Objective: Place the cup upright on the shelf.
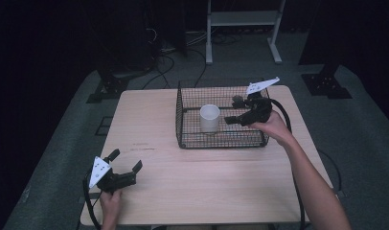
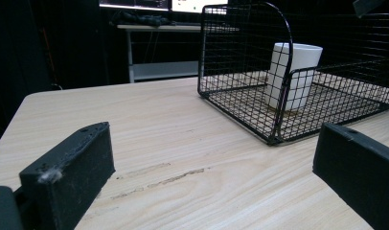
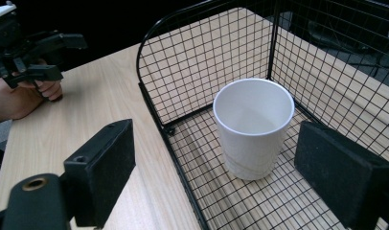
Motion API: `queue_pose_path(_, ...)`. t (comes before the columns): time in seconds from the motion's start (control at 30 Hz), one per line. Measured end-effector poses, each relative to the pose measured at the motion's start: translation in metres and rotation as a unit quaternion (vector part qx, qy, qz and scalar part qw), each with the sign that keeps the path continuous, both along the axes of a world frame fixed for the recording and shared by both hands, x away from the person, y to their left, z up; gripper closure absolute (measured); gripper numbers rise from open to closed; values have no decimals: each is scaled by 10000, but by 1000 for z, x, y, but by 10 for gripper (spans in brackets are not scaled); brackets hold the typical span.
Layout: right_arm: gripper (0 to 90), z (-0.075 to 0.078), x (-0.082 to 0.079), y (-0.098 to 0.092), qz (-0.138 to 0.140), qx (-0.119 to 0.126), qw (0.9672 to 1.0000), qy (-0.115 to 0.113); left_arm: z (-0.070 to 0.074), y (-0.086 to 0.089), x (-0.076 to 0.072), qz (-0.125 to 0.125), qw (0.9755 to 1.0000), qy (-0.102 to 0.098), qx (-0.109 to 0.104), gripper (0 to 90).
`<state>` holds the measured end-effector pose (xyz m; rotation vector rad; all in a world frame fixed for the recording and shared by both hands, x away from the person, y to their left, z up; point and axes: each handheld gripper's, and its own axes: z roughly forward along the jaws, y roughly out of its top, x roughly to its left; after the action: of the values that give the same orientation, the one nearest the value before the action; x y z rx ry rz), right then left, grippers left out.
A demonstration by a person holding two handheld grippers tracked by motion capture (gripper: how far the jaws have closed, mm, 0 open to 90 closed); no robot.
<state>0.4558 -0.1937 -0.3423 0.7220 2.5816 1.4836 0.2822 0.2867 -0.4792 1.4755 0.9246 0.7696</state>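
white paper cup: upright in black wire basket, desk's 1 o'clock | right tongs: jaws apart, empty, at cup's 3 o'clock, inside basket | left tongs: jaws apart, empty, desk's 8 o'clock

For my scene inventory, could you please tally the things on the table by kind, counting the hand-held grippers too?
White paper cup: 1, standing upright inside the basket
Black wire basket: 1, on the table
Grippers: 2, the left gripper above the table's near left, the right gripper reaching into the basket towards the cup, both with jaws apart
Total: 4
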Motion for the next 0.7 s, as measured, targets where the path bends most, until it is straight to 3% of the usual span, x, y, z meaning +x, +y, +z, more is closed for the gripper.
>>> queue_pose_path(0.43, 134, -17, -17, -6, 123, -129, 9998, 94, 0, 1, 0, 6, 10000, 2, -18, 0)
queue_pose_path(0.7, 136, -22, -30, -11, 158, 16, 9999, 34, 0, 0, 0, 9, 10000, -5, -5, 0)
